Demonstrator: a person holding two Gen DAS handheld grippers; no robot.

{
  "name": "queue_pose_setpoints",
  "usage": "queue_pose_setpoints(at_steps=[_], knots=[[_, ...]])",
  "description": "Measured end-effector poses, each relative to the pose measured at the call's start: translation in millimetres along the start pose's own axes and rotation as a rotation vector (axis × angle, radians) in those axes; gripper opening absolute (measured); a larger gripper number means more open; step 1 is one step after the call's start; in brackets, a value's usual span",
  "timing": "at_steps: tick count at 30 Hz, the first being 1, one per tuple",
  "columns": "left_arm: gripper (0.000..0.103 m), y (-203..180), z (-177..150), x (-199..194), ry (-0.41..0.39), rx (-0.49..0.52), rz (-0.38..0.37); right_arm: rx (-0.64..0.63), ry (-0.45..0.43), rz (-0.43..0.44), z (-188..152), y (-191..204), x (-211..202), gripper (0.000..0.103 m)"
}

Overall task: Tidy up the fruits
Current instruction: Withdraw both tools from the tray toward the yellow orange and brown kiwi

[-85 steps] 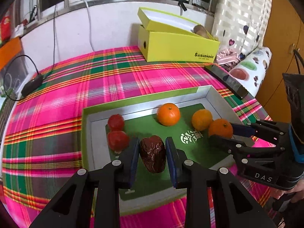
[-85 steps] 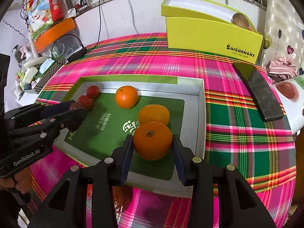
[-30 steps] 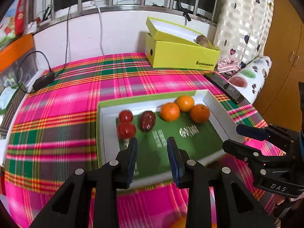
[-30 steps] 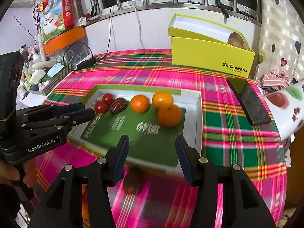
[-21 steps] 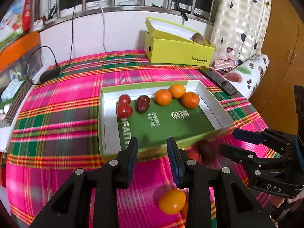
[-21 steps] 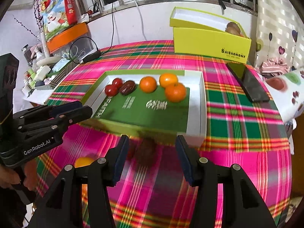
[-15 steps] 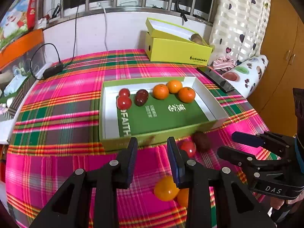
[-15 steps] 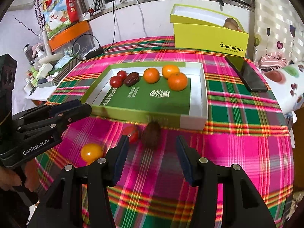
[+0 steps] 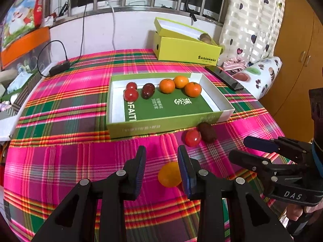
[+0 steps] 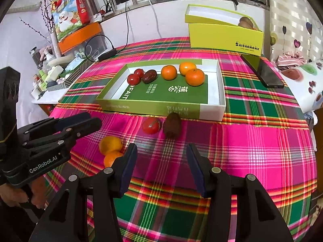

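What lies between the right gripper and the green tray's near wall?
In the right wrist view, a red tomato and a brown date lie between the right gripper and the green tray.

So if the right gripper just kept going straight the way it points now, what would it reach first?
Probably the dark brown fruit lying on the cloth just in front of the green tray. It sits nearly centred ahead of the open right gripper, with the red tomato just left. Depth is uncertain; it could meet the tablecloth first.
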State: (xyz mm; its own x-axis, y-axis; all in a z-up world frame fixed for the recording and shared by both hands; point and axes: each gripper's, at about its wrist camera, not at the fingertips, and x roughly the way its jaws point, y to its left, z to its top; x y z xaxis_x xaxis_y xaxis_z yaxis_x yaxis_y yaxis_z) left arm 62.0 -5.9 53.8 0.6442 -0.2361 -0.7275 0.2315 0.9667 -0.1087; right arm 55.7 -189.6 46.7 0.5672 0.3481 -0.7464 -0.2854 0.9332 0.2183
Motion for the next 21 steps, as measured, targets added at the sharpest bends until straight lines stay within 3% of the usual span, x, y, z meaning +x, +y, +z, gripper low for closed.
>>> queue_pose_setpoints(at_steps=[21], knots=[[0.042, 15, -21, 2, 0.035, -0.032, -0.038, 0.009, 0.016, -0.002, -13, -4, 5, 0.052]])
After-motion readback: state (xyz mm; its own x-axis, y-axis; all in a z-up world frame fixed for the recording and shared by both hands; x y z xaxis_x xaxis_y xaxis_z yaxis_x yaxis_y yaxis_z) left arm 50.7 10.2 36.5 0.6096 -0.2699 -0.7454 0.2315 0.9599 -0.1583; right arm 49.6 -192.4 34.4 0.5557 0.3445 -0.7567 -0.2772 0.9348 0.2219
